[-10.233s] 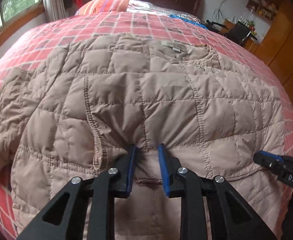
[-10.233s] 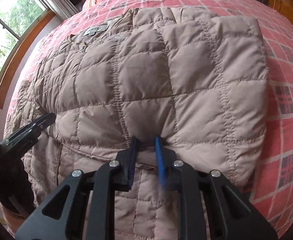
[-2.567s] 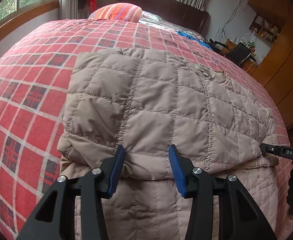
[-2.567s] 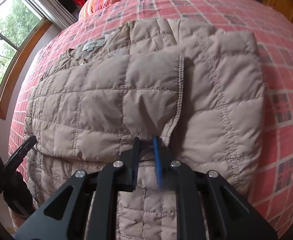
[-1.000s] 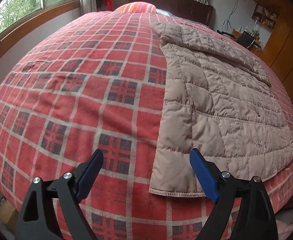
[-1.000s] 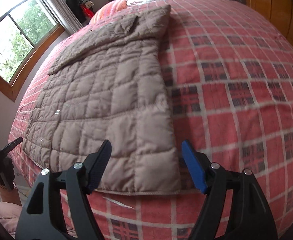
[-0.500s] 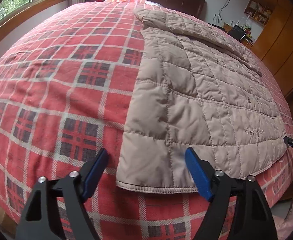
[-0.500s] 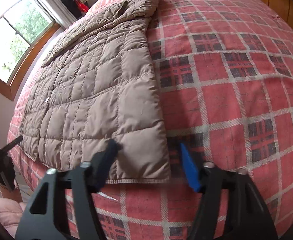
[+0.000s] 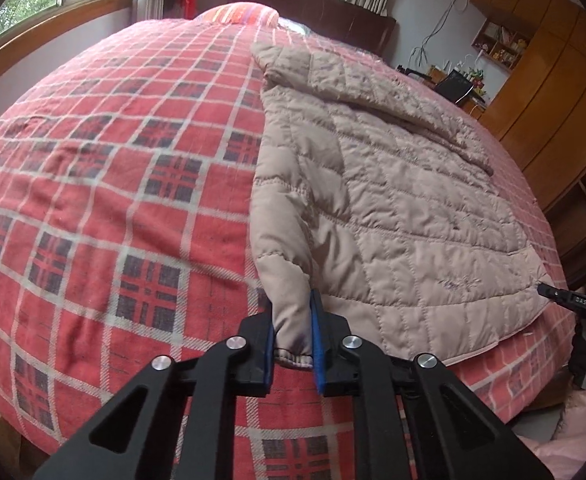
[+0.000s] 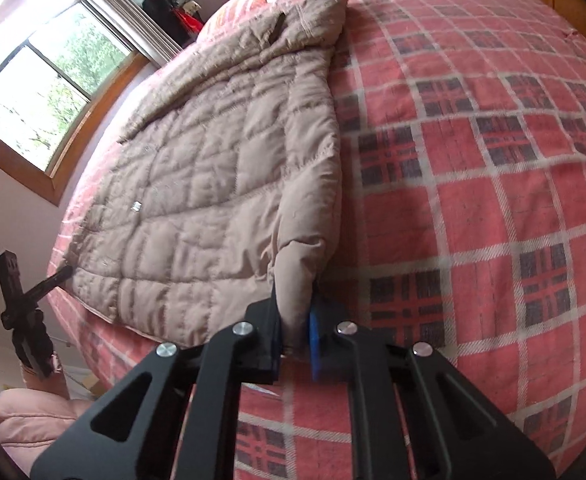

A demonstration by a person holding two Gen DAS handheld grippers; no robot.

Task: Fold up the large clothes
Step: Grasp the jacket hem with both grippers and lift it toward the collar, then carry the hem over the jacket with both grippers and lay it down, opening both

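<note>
A red plaid bedspread (image 9: 105, 184) covers the bed, with a wood-framed window (image 10: 49, 92) and wooden cabinets (image 9: 553, 92) behind.

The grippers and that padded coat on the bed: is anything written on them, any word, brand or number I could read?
"DAS": white letters on the black finger of the right gripper, seen at the right edge of the left wrist view; small, so the reading is uncertain.
Quilted jacket: no label or print shows.
Plaid bedspread: only the pattern, no text.
Shelf items: too small to read.
</note>
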